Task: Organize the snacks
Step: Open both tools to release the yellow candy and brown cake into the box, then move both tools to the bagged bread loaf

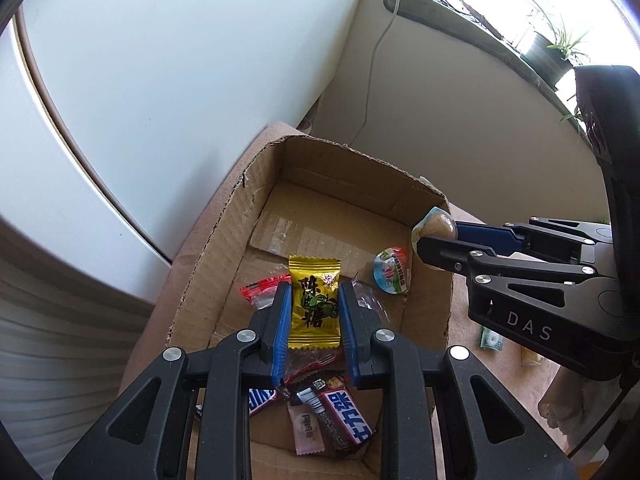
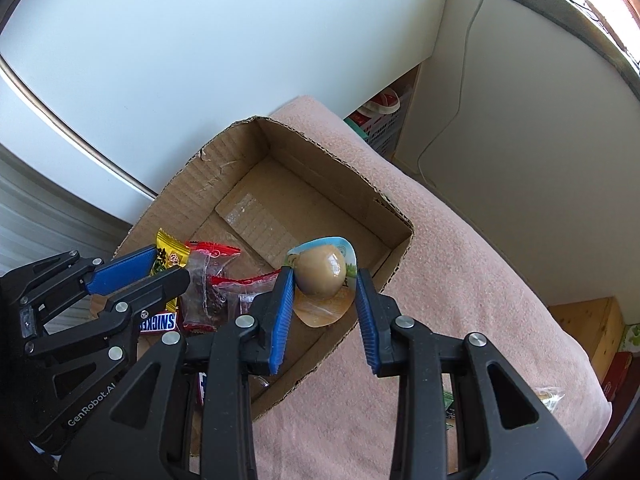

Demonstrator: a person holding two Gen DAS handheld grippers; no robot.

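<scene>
From my seat, the far half of the cardboard box floor lies bare, open from above. The near half is crowded with wrappers and Snickers bars. A white panel crowds the box's left wall; pink cloth stretches open rightward.

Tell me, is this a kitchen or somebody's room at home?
Probably a room in a home, not a kitchen. A windowsill holds potted plants, a pink blanket covers the surface under the cardboard box, and a white cable hangs down the wall.
</scene>
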